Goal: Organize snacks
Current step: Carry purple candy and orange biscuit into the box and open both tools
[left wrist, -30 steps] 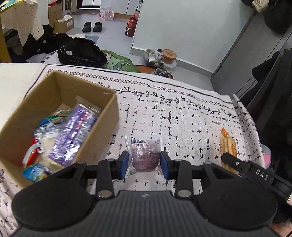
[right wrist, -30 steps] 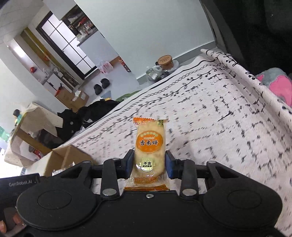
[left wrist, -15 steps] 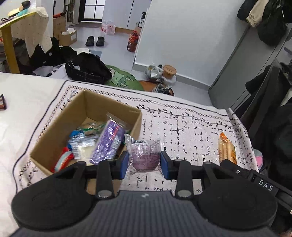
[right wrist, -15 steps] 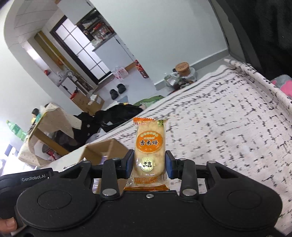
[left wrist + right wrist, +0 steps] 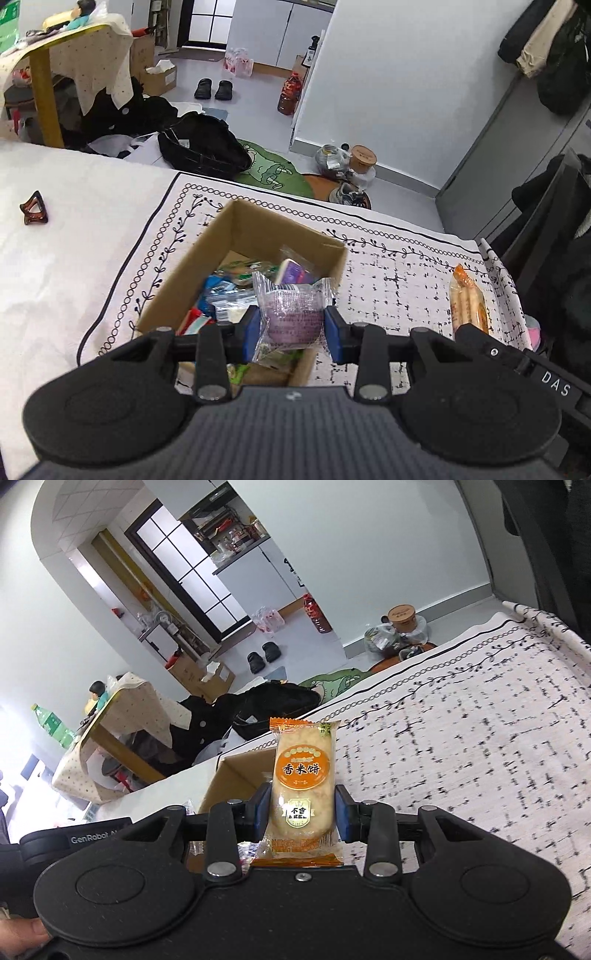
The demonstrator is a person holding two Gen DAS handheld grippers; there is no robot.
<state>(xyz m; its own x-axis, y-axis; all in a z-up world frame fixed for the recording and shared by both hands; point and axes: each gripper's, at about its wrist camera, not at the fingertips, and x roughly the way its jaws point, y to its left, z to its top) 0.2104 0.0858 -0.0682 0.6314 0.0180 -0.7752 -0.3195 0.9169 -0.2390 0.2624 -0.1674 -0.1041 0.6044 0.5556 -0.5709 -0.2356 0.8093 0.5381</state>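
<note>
Left gripper (image 5: 293,326) fingers are closed on a clear-wrapped purple snack (image 5: 293,317), held above the near corner of the cardboard box (image 5: 258,236) of snacks. Right gripper (image 5: 302,814) fingers clamp an upright orange rice cracker packet (image 5: 303,786); box beyond-left, patterned tablecloth (image 5: 480,746) beyond-right.

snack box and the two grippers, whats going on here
A person is sorting wrapped snacks into a cardboard box on a patterned tablecloth. The left gripper is shut on a purple snack packet, held over the box's near right corner, above the snacks already inside. The right gripper is shut on an orange rice cracker packet, held in the air close to the box. Neither packet has been let go yet. A brown hair clip lies off to the left.
</note>
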